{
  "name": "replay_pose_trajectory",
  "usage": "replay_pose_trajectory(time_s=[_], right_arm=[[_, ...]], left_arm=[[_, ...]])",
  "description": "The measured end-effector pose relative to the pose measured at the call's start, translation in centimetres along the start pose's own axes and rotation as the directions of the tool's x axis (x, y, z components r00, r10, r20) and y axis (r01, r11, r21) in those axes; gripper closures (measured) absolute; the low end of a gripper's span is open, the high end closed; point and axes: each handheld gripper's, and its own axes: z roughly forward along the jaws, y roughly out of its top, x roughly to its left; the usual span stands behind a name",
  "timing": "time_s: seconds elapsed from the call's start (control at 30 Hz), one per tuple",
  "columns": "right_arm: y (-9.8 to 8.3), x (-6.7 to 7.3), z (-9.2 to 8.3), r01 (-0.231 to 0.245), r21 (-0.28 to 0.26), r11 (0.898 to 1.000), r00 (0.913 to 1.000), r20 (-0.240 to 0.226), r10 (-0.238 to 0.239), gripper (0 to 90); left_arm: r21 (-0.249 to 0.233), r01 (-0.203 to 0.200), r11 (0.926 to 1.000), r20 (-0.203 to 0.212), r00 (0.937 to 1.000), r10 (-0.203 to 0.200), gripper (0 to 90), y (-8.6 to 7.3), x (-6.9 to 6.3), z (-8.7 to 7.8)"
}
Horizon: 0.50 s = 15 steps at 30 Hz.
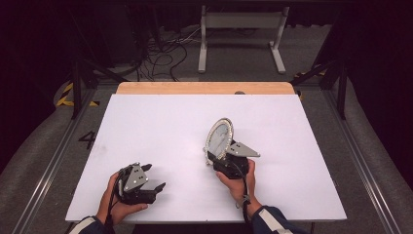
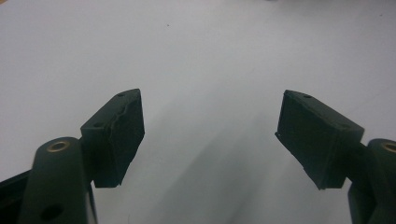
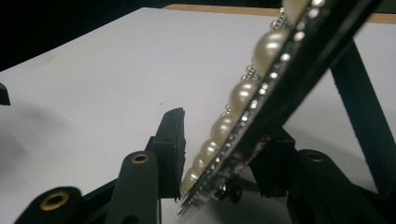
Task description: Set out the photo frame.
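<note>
An oval picture frame (image 1: 220,137) rimmed with pearls stands tilted on the white tabletop (image 1: 160,122), right of centre. My right gripper (image 1: 216,158) is shut on its lower edge. In the right gripper view the pearl rim (image 3: 243,95) runs up between the two black jaws, and the frame's black back strut (image 3: 364,107) slopes down behind it. My left gripper (image 1: 153,176) rests low near the front left of the table, held in a hand. Its pads (image 2: 119,135) stand wide apart, open over bare white surface, with nothing between them.
A wooden strip (image 1: 204,87) runs along the table's far edge. Beyond it on the floor stand a white metal frame (image 1: 241,22) and tangled cables (image 1: 160,53). Metal rails (image 1: 48,165) flank the table on both sides.
</note>
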Motion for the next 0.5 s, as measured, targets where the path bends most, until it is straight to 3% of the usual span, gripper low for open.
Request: replay_pose_trajectory(time_s=[0.1,0.23,0.5], right_arm=[[0.1,-0.2,-0.1,0.005,0.008,1.000,0.9999,-0.013,-0.005,60.7],[0.1,-0.7,-0.6,0.010,0.029,1.000,0.9994,-0.032,-0.009,67.0],[0.1,-1.3,-1.4,0.024,0.063,0.998,0.9976,-0.066,-0.020,70.5]], left_arm=[[0.002,0.010,1.0000,-0.004,0.9999,-0.010,23.5,0.0,0.1,0.1],[0.009,-0.019,0.9998,-0.008,0.9998,0.019,23.5,0.2,0.1,0.1],[-0.003,-0.015,0.9999,0.009,0.9998,0.015,23.4,0.9,0.5,0.5]])
